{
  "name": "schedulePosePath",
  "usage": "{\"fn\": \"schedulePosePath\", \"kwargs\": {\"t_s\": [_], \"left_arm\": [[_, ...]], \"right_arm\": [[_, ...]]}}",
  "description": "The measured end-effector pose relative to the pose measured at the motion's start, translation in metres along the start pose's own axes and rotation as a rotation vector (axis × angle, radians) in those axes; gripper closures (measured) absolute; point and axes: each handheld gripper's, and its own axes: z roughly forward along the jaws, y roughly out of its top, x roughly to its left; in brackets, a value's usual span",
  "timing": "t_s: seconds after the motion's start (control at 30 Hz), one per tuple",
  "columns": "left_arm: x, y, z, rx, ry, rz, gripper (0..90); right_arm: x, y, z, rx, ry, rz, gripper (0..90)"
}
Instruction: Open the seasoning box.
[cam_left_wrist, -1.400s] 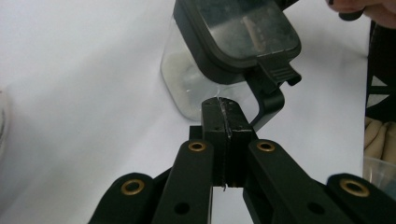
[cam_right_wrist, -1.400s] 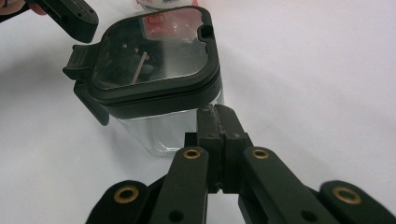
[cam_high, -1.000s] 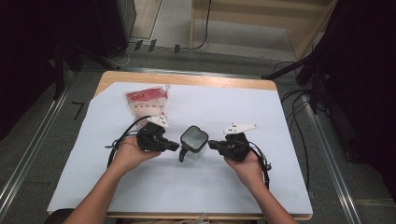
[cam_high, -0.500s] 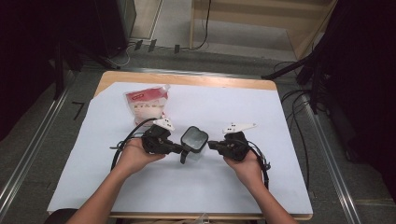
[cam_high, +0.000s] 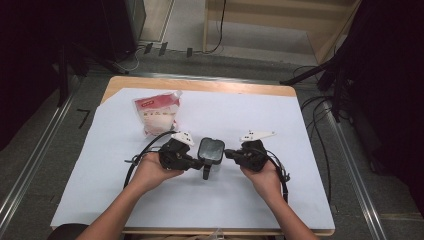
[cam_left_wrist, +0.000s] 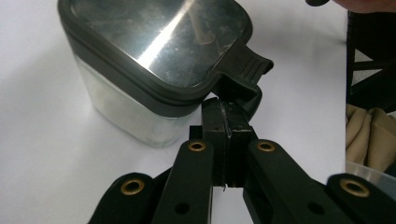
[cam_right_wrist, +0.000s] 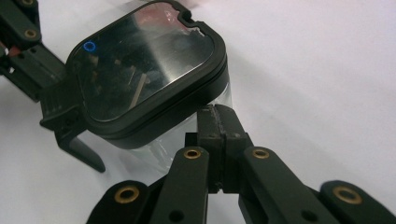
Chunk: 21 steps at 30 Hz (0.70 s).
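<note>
A clear jug (cam_high: 211, 150) with a dark rimmed, mirror-like lid (cam_left_wrist: 159, 37) stands mid-table on white paper. Its black handle (cam_high: 206, 172) points toward the person. My left gripper (cam_high: 196, 162) is shut with nothing between the jaws. In the left gripper view its tips (cam_left_wrist: 229, 112) sit right under the handle's ribbed thumb tab (cam_left_wrist: 247, 63). My right gripper (cam_high: 228, 153) is shut too, and its tips (cam_right_wrist: 217, 116) rest against the jug's clear wall (cam_right_wrist: 163, 144) just below the lid rim. The jug (cam_right_wrist: 144, 70) stands upright between the two grippers.
A red and white bag (cam_high: 157, 112) lies at the back left of the white sheet (cam_high: 300, 190). The wooden table edge (cam_high: 200, 85) shows at the back. Cables trail from both grippers, and dark stands and cables sit on the floor to the right.
My left gripper has slid to the right, from a gap beside the jug up to its handle. The right gripper and the jug have stayed where they were.
</note>
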Motion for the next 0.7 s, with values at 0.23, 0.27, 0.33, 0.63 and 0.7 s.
{"fn": "schedulePosePath", "kwargs": {"t_s": [0.23,0.27,0.33,0.63,0.7], "left_arm": [[-0.013,0.005,0.010,-0.028,0.015,0.018,90.0],[-0.014,0.005,0.010,-0.030,0.015,0.016,90.0],[-0.015,0.006,0.012,-0.034,0.003,0.012,90.0],[-0.020,0.010,0.020,-0.049,-0.006,0.012,90.0],[-0.021,0.011,0.022,-0.060,-0.013,0.012,90.0]], "right_arm": [[-0.002,0.000,-0.005,-0.019,-0.005,0.015,90.0],[-0.003,0.000,-0.005,-0.022,-0.005,0.015,90.0],[-0.003,0.000,-0.006,-0.026,-0.008,0.020,90.0],[-0.006,0.001,-0.006,-0.029,-0.017,0.019,90.0],[-0.005,0.001,-0.008,-0.034,-0.024,0.017,90.0]]}}
